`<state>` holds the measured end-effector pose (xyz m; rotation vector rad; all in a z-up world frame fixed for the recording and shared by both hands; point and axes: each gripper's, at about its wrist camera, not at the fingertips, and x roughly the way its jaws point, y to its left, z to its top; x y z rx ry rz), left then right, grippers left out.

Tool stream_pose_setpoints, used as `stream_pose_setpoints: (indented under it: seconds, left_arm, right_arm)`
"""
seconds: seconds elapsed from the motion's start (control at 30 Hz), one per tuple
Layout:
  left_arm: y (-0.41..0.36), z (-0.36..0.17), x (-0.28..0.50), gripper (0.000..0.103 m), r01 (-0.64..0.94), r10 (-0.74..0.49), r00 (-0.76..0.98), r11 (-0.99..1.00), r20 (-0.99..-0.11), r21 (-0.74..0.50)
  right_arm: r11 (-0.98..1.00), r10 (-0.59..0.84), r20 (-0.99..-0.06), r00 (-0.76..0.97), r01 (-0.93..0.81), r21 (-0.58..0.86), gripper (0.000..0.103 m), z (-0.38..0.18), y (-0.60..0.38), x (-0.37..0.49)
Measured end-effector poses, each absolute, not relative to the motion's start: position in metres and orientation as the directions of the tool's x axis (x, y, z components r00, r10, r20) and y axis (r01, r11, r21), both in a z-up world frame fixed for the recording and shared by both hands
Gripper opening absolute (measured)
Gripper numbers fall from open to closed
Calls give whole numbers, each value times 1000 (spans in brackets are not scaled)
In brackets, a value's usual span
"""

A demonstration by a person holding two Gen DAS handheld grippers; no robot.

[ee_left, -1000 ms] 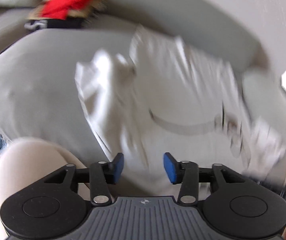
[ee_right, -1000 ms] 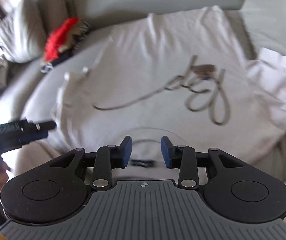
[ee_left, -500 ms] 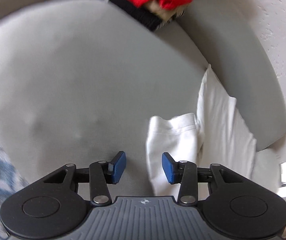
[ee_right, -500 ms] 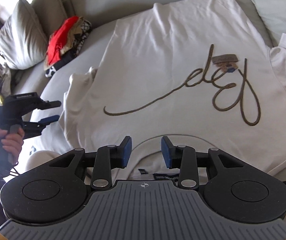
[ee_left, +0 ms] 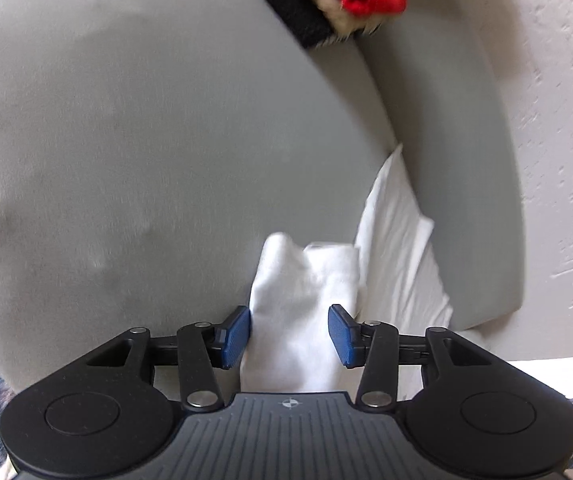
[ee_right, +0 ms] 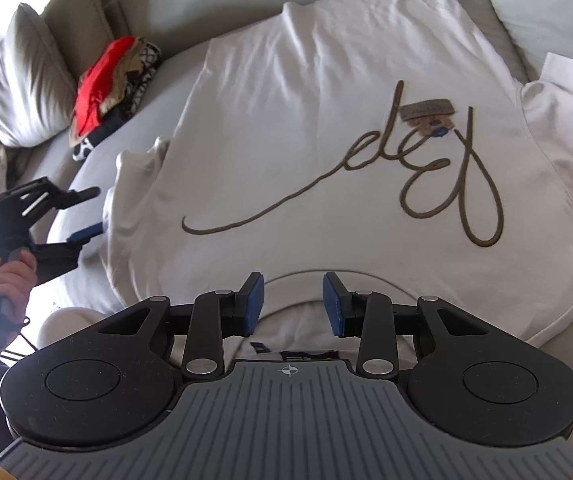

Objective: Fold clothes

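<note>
A white T-shirt (ee_right: pixel 326 100) with brown cursive lettering lies spread front up on a grey sofa (ee_left: pixel 126 120). Its collar faces me. My right gripper (ee_right: pixel 292 304) hovers open just over the collar (ee_right: pixel 306 276), with nothing between its pads. My left gripper (ee_left: pixel 288 336) is at the shirt's left sleeve (ee_left: pixel 302 272). The bunched sleeve lies between the open blue pads, the left pad (ee_left: pixel 236 336) brushing its edge. In the right wrist view the left gripper (ee_right: pixel 90 214) sits at that sleeve (ee_right: pixel 134 176), held by a hand (ee_right: pixel 2 276).
A pile of clothes with a red piece on top (ee_right: pixel 102 80) lies on the sofa to the left, beside a grey pillow (ee_right: pixel 22 80). A small card tag (ee_right: pixel 426 112) rests on the shirt's print. The shirt's other sleeve (ee_right: pixel 566 92) lies at the right.
My left gripper swung from over the shirt's body out to the left sleeve and rolled; the sleeve now lies between its pads. The right gripper has hardly moved.
</note>
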<state>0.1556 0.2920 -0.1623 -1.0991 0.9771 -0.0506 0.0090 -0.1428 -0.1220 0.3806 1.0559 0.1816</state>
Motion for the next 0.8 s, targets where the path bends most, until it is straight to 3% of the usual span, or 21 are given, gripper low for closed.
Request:
stream_pose_setpoints:
  seconds: [0.17, 0.33, 0.5, 0.67, 0.8]
  left_arm:
    - [294, -171, 160, 21, -438, -480, 612, 455, -628, -775]
    - [296, -175, 172, 20, -455, -461, 627, 438, -628, -775]
    - [297, -166, 174, 0, -473, -384, 646, 478, -660, -741]
    - [283, -122, 147, 0, -415, -228, 714, 624, -662, -662]
    - [278, -99, 117, 0, -510, -10, 692, 701, -722, -499]
  right_arm:
    - [916, 329, -817, 473, 51, 398, 39, -129, -146, 11]
    - [917, 321, -813, 486, 55, 395, 39, -133, -148, 11]
    - [917, 319, -808, 496, 53, 395, 39, -135, -150, 11]
    - [921, 313, -811, 495, 51, 387, 39, -136, -149, 12]
    - [920, 321, -810, 491, 43, 391, 39, -136, -149, 13]
